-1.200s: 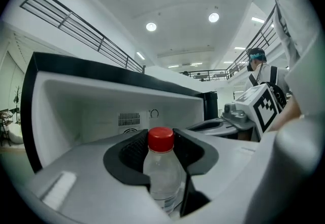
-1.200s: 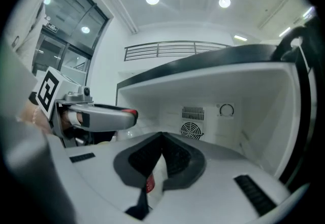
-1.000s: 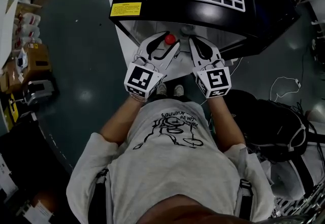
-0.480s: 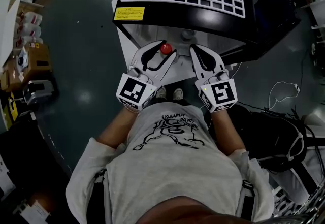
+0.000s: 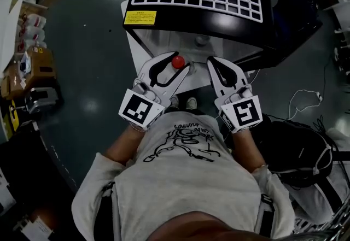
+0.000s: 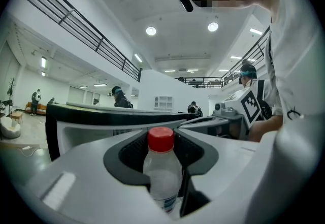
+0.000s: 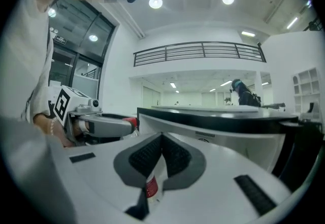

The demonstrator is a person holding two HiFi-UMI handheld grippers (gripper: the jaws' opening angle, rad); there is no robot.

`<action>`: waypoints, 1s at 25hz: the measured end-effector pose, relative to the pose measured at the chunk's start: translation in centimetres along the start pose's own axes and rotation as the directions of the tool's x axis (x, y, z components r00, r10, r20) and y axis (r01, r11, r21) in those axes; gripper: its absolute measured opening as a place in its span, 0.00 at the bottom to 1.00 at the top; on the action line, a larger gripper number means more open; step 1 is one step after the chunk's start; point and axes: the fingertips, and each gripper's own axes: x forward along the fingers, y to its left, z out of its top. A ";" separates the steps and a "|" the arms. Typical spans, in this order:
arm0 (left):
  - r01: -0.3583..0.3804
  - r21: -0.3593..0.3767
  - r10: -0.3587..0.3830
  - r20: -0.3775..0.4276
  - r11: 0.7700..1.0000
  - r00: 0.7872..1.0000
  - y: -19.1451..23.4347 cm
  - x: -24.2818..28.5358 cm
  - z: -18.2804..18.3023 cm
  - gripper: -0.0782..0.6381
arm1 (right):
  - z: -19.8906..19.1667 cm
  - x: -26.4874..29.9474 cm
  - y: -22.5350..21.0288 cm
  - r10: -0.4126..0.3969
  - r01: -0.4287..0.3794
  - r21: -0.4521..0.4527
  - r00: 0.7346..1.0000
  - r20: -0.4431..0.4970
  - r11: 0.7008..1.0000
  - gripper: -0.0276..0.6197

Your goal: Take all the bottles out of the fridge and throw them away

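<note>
The fridge [image 5: 219, 20] has a black top with a white grid and a yellow label [image 5: 139, 17] at its left front corner. Just in front of the fridge's front edge, the left claw [image 5: 182, 60] is clamped on a red-capped bottle [image 5: 178, 62]. The right claw [image 5: 212, 62] is beside it, also in front of the fridge, jaws together and empty. A black bag [image 5: 295, 141] lies on the floor to the fridge's right and nearer the person
</note>
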 end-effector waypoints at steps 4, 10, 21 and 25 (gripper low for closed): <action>0.016 0.001 -0.016 0.013 1.000 1.000 -0.7 -0.6 1.4 0.33 | 1.6 -1.0 0.8 0.010 -0.010 -0.010 1.000 0.017 1.000 0.06; 0.030 0.004 -0.030 0.023 1.000 0.999 -1.6 -1.6 3.1 0.33 | 3.0 -2.3 1.7 0.013 -0.013 -0.002 1.000 0.009 1.000 0.06; 0.058 -0.040 -0.059 -0.019 0.998 0.998 -4.6 -2.1 3.9 0.33 | 4.6 -4.8 1.5 0.009 -0.009 0.022 1.000 0.020 1.000 0.06; 0.051 -0.054 -0.053 -0.034 0.997 0.998 -5.2 -2.3 3.8 0.33 | 4.5 -5.2 1.6 0.011 -0.012 0.032 1.000 0.027 0.999 0.06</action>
